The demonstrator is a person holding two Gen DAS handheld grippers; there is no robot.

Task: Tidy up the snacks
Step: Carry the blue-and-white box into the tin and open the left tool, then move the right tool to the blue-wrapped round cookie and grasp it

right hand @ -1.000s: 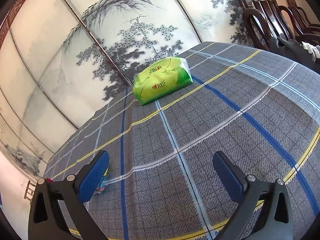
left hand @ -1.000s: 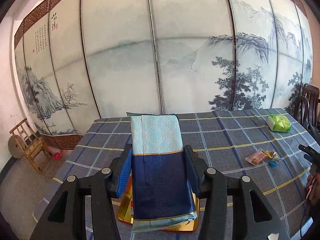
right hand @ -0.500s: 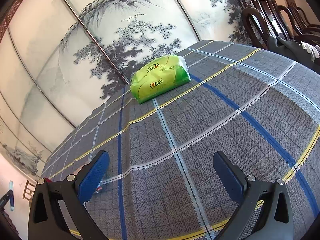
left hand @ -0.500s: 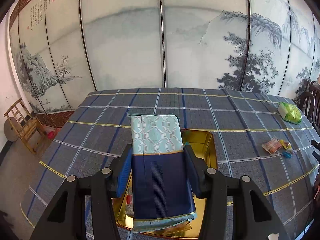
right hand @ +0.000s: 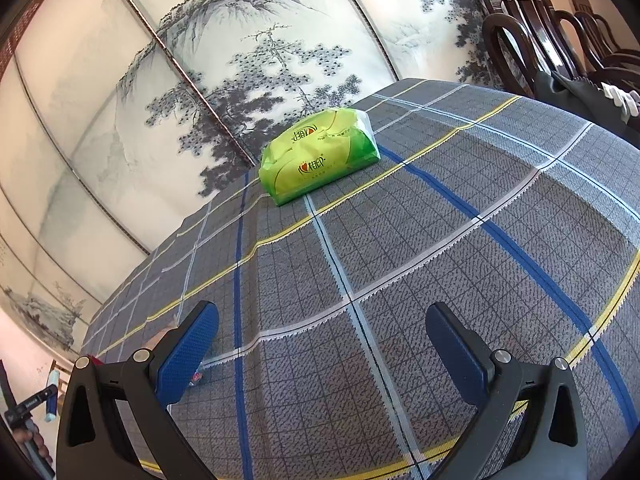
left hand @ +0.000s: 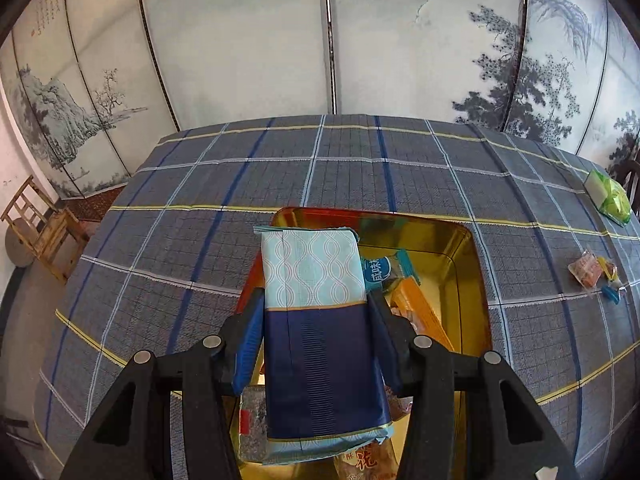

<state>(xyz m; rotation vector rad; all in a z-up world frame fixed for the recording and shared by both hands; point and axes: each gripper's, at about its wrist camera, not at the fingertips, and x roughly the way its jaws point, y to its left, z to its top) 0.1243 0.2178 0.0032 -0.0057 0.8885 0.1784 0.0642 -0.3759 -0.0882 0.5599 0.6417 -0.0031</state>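
Plaid tablecloth (left hand: pixel 400 168), painted screen behind. Left gripper (left hand: pixel 316 344) clamped on blue packet (left hand: pixel 320 332) over gold tin (left hand: pixel 468 280); right gripper (right hand: pixel 320 348) spread apart, green pack (right hand: pixel 316 156) upper centre, lettering unreadable.

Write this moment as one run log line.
left gripper: shut on blue packet above gold tin | right gripper: open
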